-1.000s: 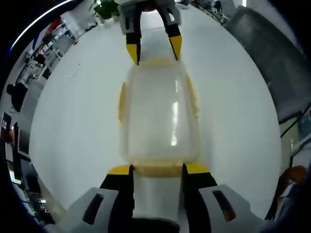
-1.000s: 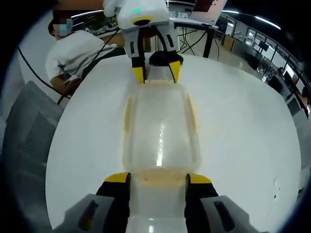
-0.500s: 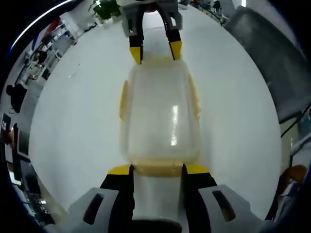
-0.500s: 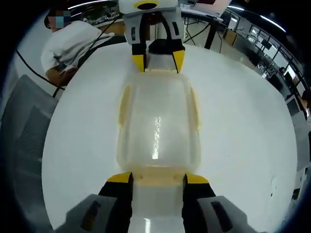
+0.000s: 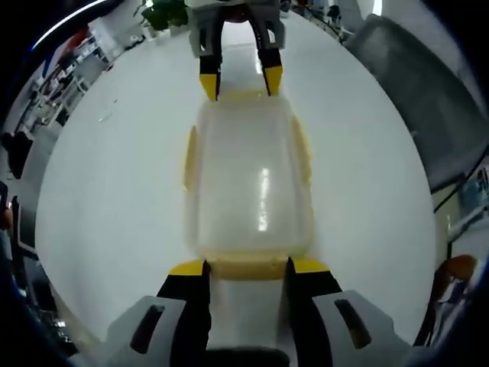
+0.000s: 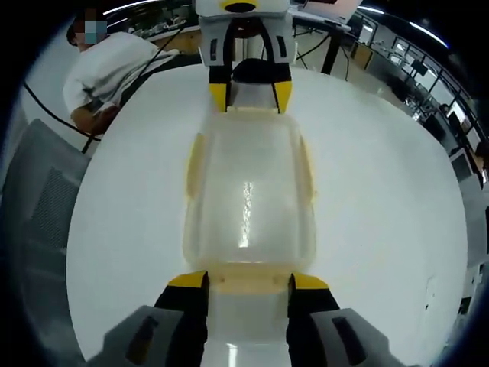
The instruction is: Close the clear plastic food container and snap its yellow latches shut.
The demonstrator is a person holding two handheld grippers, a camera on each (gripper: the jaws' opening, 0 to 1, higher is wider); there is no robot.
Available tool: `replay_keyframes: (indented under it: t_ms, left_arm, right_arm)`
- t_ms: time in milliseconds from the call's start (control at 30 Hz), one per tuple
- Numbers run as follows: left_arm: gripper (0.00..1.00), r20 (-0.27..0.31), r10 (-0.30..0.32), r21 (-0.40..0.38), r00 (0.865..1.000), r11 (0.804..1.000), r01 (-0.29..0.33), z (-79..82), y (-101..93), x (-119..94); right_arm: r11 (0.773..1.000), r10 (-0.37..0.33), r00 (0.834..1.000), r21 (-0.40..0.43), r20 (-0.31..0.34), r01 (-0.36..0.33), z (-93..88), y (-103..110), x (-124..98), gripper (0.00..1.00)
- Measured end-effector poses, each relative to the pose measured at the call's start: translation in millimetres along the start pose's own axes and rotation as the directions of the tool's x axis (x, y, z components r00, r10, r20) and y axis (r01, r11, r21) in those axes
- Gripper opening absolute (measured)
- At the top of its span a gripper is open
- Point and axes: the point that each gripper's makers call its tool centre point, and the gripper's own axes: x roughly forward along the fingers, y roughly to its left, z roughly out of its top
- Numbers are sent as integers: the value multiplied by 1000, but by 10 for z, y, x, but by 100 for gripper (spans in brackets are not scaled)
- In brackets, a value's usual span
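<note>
Two grippers face each other across the clear container [image 5: 248,183], which sits on the white bench [image 5: 107,191] w/ lid already down. Left gripper [image 5: 246,267] has its yellow-tipped jaws spread apart, straddling the near end latch [image 5: 246,267], tips at the latch corners, nothing clamped. Right gripper [image 6: 244,281] does the same at the opposite end: jaws apart, either side of its own end latch [image 6: 246,281].

In the left gripper view the right gripper shows at the far end, tips just at the container rim. Side latches [image 5: 190,157] lie along the long walls; can't tell if snapped.

Step in hand, as I judge it: end latches being pressed home, both ends at once. Next move prob needs a firm inward push on each end flap till it seats, then the side flaps.
</note>
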Motion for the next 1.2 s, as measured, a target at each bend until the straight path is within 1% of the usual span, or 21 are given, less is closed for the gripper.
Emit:
replay_keyframes:
  t_ms: [167, 300, 367, 567, 667, 700, 767, 800, 867, 967, 1133, 1200]
  left_arm:
    - [39, -34, -41, -20, 999, 999, 40, -5, 1, 23]
    - [39, -80, -43, -13, 996, 999, 42, 4, -8, 29]
    - [39, -92, -43, -15, 995, 999, 42, 1, -6, 29]
    - [39, -95, -42, -22, 995, 999, 40, -14, -10, 19]
    - [39, -87, -41, -23, 995, 999, 39, -18, -10, 15]
    - [38, -82, -38, -15, 996, 999, 37, -23, -21, 8]
    - [38, -50, -38, -24, 998, 999, 37, -28, -14, 7]
    - [38, -47, -38, -22, 998, 999, 37, -30, -14, 4]
    - [38, -58, -37, -23, 998, 999, 36, -9, -16, 15]
    - [38, -95, -35, -19, 995, 999, 33, -8, -17, 27]
    - [37, -92, -33, -38, 995, 999, 29, -19, -13, 16]
    - [37, -100, -19, -35, 995, 999, 15, -12, -19, 13]
  right_arm:
    - [1000, 4, 1000, 3, 6, -4, 1, -2, 0, 38]
    - [1000, 8, 1000, 5, 9, -8, -4, -13, 2, 38]
    - [1000, 9, 1000, 4, 6, -9, -4, -16, 3, 38]
    - [1000, 8, 1000, 6, -2, -8, -3, -13, 2, 37]
    - [1000, 5, 999, 14, -36, -4, 4, -18, 11, 37]
    - [1000, 6, 999, 11, -51, -5, 9, -18, 13, 36]
    - [1000, 3, 998, 17, -63, -2, 6, -16, 13, 36]
    - [1000, 2, 998, 18, -64, -1, 0, -16, 10, 36]
    - [1000, 4, 998, 11, -64, -3, -3, -12, 3, 36]
    - [1000, 3, 998, 8, -63, -2, -5, -10, 1, 35]
    - [1000, -4, 997, 13, -76, 5, -7, -8, 5, 35]
    - [1000, -6, 997, 14, -74, 7, -7, -5, 2, 35]
